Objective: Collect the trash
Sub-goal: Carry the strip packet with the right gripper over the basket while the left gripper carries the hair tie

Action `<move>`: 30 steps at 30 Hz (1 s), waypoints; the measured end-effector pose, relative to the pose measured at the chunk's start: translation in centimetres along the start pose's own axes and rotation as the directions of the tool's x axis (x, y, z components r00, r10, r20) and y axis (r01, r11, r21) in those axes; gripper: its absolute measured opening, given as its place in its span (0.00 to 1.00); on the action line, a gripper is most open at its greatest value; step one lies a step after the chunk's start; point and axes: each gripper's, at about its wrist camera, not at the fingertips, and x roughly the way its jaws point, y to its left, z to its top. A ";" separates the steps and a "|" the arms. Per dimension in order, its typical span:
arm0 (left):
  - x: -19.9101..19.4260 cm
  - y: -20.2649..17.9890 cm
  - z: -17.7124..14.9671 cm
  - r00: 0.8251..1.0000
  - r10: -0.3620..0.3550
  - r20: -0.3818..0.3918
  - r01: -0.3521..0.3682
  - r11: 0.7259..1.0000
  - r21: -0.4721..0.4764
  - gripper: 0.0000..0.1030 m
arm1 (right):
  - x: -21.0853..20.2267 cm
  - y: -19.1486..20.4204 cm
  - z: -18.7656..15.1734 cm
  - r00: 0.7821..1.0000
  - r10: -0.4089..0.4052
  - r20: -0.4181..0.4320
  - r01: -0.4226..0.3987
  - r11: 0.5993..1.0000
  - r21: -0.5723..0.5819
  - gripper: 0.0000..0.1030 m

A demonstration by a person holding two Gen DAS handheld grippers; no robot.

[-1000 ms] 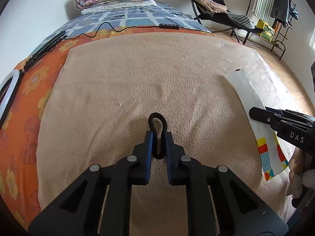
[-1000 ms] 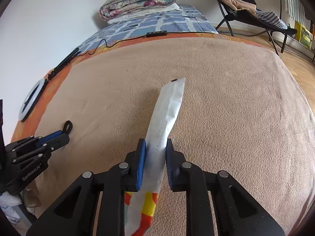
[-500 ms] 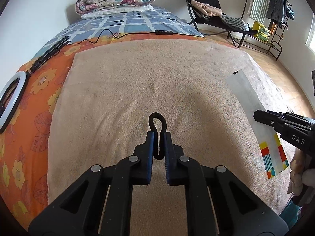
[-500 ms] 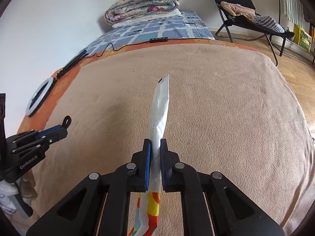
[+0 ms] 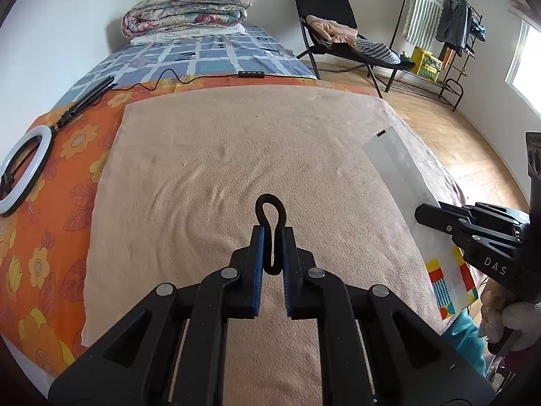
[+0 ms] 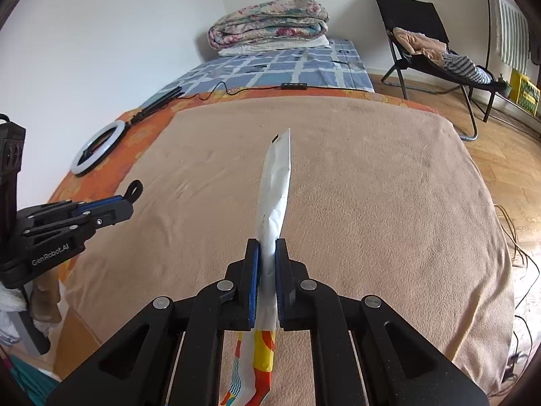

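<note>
My left gripper (image 5: 271,233) is shut on a black hair tie (image 5: 270,215), whose loop sticks out past the fingertips above the tan blanket (image 5: 219,169). My right gripper (image 6: 267,247) is shut on a long white wrapper (image 6: 275,189) with a colourful printed end, held edge-up over the blanket. In the left wrist view the wrapper (image 5: 399,169) and the right gripper (image 5: 436,218) show at the right. In the right wrist view the left gripper (image 6: 130,199) with the hair tie (image 6: 135,189) appears at the left.
An orange flowered sheet (image 5: 50,203) and a blue checked cover (image 5: 203,57) lie on the bed, with a ring light (image 5: 23,172), a cable and folded quilts (image 5: 186,10). A black chair (image 5: 338,34) and a clothes rack (image 5: 439,34) stand on the wooden floor at right.
Both grippers have lifted and pulled back from the blanket with their items. The right gripper's jaws closed tighter on the wrapper, which now hangs clear of the blanket.
</note>
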 end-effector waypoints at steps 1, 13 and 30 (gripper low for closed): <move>-0.6 -0.4 -0.4 1.000 -0.003 0.003 0.003 1.000 0.005 0.08 | -0.5 0.2 -0.2 1.000 0.001 0.004 -0.001 1.000 -0.009 0.07; -5.6 -5.0 -7.2 0.997 -0.063 -0.040 0.064 0.997 0.043 0.08 | -6.0 1.5 -4.8 0.999 0.044 0.006 -0.043 0.997 -0.064 0.07; -6.9 -7.8 -16.1 0.981 -0.132 -0.140 0.142 0.988 0.063 0.08 | -9.6 2.5 -13.0 0.996 0.063 -0.056 -0.068 0.993 -0.093 0.07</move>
